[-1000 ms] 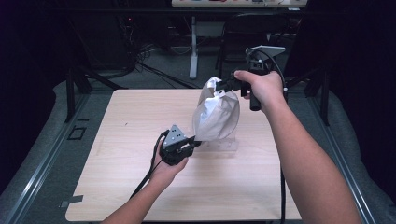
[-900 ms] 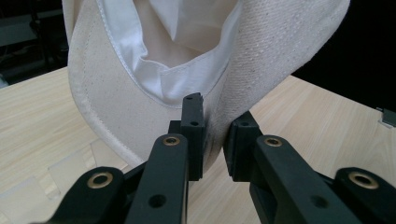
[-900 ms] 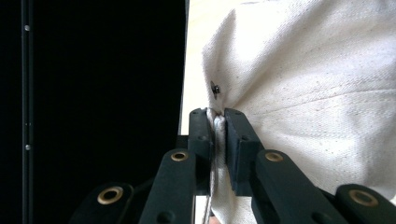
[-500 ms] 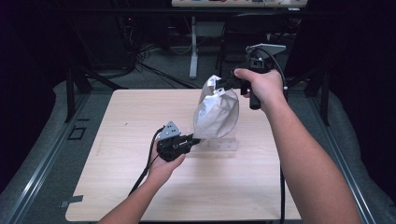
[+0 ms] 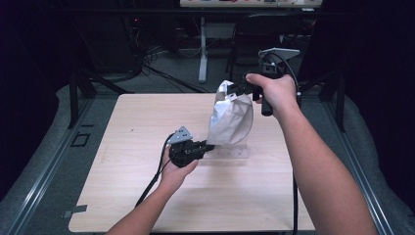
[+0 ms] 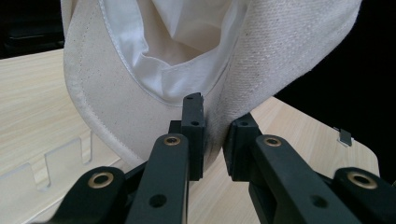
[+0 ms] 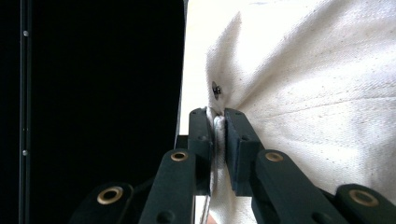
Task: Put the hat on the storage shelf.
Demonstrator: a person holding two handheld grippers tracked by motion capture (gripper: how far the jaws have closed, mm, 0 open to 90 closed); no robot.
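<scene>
A cream cloth cap [image 5: 230,120] hangs in the air over the middle of the table. My right gripper [image 5: 236,91] holds it up from the top and is shut on a fold of its cloth [image 7: 218,122] beside a small metal rivet [image 7: 215,88]. My left gripper [image 5: 208,147] sits low at the cap's bottom edge. In the left gripper view its jaws stand a little apart, with the lowest part of the brim [image 6: 215,133] between them and the white lining [image 6: 177,70] above. The gripper reads as open.
A clear plastic slotted rack [image 5: 232,152] lies on the light wood table [image 5: 122,147] under the cap, and its slots [image 6: 51,161] appear in the left gripper view. A cable [image 5: 151,181] trails from the left gripper toward the front edge. Dark stands and cables lie beyond the table.
My left gripper has moved right and a little up until its jaws reach the cap's lower edge. The right gripper and the cap have hardly moved.
</scene>
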